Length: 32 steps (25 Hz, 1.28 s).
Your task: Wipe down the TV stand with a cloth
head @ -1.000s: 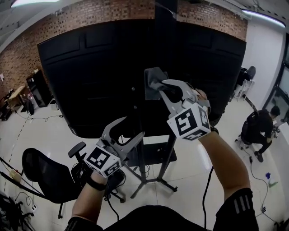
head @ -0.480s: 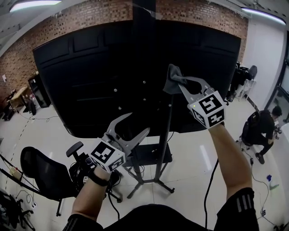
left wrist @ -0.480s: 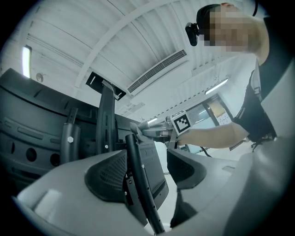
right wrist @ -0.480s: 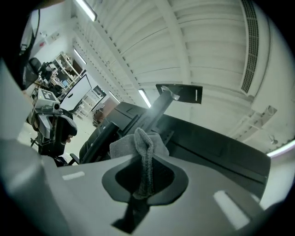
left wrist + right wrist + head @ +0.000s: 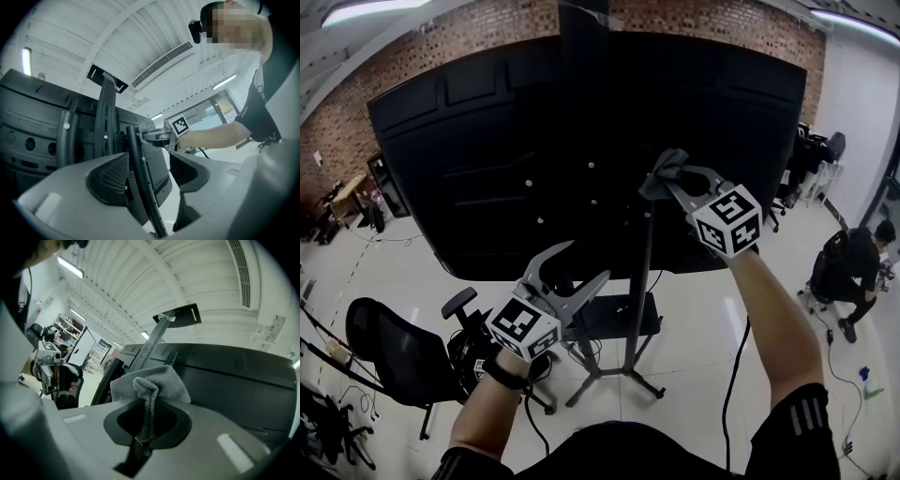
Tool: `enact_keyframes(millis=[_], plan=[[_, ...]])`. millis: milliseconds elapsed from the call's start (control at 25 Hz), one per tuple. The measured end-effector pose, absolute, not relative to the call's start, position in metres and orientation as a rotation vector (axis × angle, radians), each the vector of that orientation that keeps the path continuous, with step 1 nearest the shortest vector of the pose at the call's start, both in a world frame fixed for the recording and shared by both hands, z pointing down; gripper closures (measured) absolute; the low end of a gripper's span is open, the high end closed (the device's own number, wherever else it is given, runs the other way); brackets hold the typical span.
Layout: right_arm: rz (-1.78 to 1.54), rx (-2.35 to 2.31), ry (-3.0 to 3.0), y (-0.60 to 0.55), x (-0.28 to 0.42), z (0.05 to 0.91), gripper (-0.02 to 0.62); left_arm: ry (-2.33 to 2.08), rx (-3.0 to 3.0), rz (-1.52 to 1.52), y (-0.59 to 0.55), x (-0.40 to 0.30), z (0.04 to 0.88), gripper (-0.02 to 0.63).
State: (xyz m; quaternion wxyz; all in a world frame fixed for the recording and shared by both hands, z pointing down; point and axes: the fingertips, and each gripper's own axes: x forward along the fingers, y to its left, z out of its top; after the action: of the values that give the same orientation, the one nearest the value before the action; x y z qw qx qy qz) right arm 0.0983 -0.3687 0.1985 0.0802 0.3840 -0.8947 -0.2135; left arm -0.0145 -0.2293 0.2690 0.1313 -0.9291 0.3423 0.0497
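The head view takes in the whole scene. A large black flat television is seen from its back. It is mounted on a black metal TV stand whose slim upright pole runs vertically from splayed feet on the glossy white floor to above the screen's top edge. Low on the pole sits a black shelf; what it carries cannot be made out. A black office chair stands near left, and a person in dark clothes crouches far right, before a red brick wall.

The right gripper is clenched on a wadded grey terry cloth, held at the pole's upper part, in front of the screen's back. Only the right gripper view shows the grip itself. One twisted fold hangs straight down between the closed jaws, and the bulk bunches above them, pointing away towards the television. Behind it the pole slants up to a flat black top plate.

The left gripper hovers lower, near left of the pole. Its own view shows the jaws spread apart, with the curved-looking black pole framed in the gap. Whether either jaw touches it cannot be told. That view alone looks across to the other gripper's marker cube beside the pole.
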Motion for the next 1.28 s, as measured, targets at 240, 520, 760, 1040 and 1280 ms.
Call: enact_keyframes(millis=[240, 520, 760, 1040, 1280], plan=[[-0.510, 1.109, -2.713, -0.375, 0.100, 0.233, 0.577, 1.023, -2.721, 0.114, -0.231, -0.014, 0.284, 0.311], [-0.400, 1.092, -2.752, -0.372, 0.098, 0.277, 0.577, 1.008, -2.774, 0.085, -0.240, -0.004, 0.308, 0.311], [-0.418, 1.123, -2.674, -0.366, 0.094, 0.317, 0.575, 1.000, -2.836, 0.072, -0.244, 0.002, 0.333, 0.311], [-0.388, 1.188, -2.654, -0.358, 0.089, 0.354, 0.571, 0.997, -2.892, 0.052, -0.247, 0.010, 0.361, 0.311], [-0.317, 1.179, -2.610, -0.356, 0.085, 0.406, 0.569, 1.012, -2.952, 0.018, -0.252, 0.010, 0.389, 0.311]])
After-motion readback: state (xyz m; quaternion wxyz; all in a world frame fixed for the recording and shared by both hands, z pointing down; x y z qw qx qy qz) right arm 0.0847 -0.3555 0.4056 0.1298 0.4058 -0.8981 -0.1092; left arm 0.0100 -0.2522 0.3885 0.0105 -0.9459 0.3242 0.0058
